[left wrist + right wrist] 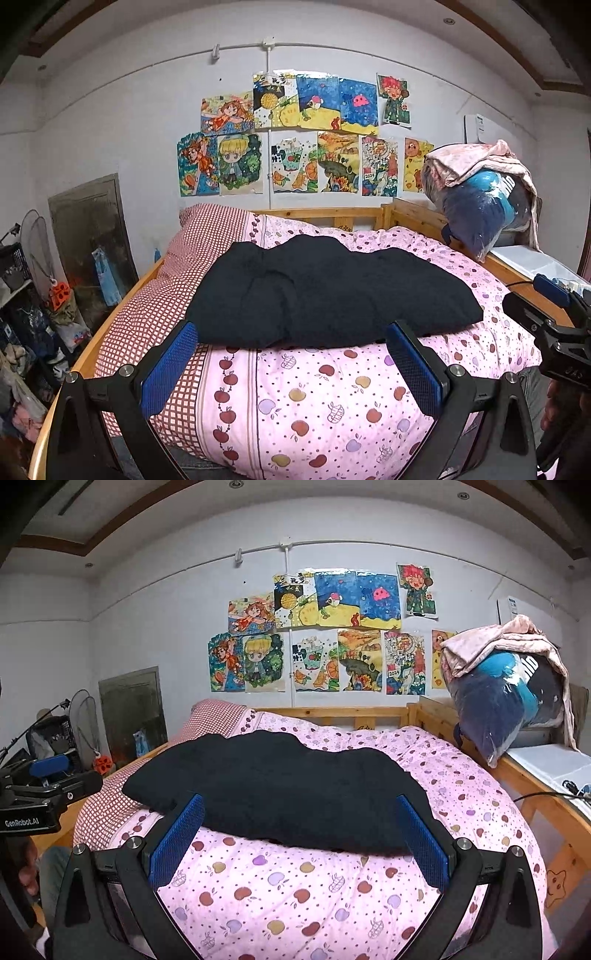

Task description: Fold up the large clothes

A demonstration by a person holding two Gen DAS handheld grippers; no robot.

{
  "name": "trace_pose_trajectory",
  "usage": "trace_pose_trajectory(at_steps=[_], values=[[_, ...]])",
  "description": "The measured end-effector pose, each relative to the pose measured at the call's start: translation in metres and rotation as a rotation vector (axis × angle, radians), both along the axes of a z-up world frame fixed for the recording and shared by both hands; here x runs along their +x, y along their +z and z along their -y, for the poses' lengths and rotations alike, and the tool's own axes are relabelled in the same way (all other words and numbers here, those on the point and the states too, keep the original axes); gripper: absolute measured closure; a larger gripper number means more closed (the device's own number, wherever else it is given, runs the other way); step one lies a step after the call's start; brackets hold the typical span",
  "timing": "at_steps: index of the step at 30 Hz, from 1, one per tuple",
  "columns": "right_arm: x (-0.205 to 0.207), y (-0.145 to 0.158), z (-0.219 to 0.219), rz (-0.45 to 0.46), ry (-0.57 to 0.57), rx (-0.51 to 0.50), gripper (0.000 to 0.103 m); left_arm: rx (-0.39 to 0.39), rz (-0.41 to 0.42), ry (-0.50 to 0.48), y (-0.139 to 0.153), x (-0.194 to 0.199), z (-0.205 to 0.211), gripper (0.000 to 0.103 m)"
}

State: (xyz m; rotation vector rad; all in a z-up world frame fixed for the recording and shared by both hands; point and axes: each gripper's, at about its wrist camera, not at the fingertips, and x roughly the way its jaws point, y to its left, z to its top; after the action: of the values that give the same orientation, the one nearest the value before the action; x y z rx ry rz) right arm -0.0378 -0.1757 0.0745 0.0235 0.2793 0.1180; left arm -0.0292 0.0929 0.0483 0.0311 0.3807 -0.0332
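- Left gripper (291, 345): jaws wide apart, nothing between them, held above the near edge of the quilt (314, 406). Blue pads (170, 373) face each other across the gap.
- Right gripper (300, 819): jaws also wide apart, empty, over the same quilt (295, 897).
- Black garment (325, 295) lies just ahead of the left jaws, spread crosswise on the quilt, bunched w/ folds near its middle; its near hem sits just past the fingertips, not touched.
- From the right wrist view the garment (280, 790) spans the whole gap between the jaws and beyond both sides; the fingertips overlap its near edge in the picture, can't tell if touching.
- Quilt is pink w/ apple print; a red-check section (155, 295) runs left of the left jaws.
- Wooden bed frame (325, 214) beyond the garment, far side of the jaws.
- Drawings (295, 136) taped on the wall straight ahead, above the bed.
- Bagged bundle (480, 206) w/ pink cloth on top, ahead and right of the jaws, on the bed rail.
- Other gripper shows at the right edge in the left view (550, 317), at the left edge in the right view (40, 794).
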Motion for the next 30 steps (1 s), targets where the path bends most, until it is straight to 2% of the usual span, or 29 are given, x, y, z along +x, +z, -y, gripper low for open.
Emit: trace_pose_trajectory(at_steps=[11,22,30], values=[[-0.015,-0.007,-0.002,-0.008,0.004,-0.028,0.002,0.006,0.010,0.002,-0.011,-0.020,0.003,0.000],[-0.013,-0.017,-0.006,-0.037,0.005,-0.039,0.002,0.007,-0.011,0.008,-0.029,-0.021,0.001,0.000],[-0.014,-0.023,-0.008,-0.022,0.008,-0.029,0.002,0.008,0.001,0.010,-0.029,-0.021,0.000,0.000]])
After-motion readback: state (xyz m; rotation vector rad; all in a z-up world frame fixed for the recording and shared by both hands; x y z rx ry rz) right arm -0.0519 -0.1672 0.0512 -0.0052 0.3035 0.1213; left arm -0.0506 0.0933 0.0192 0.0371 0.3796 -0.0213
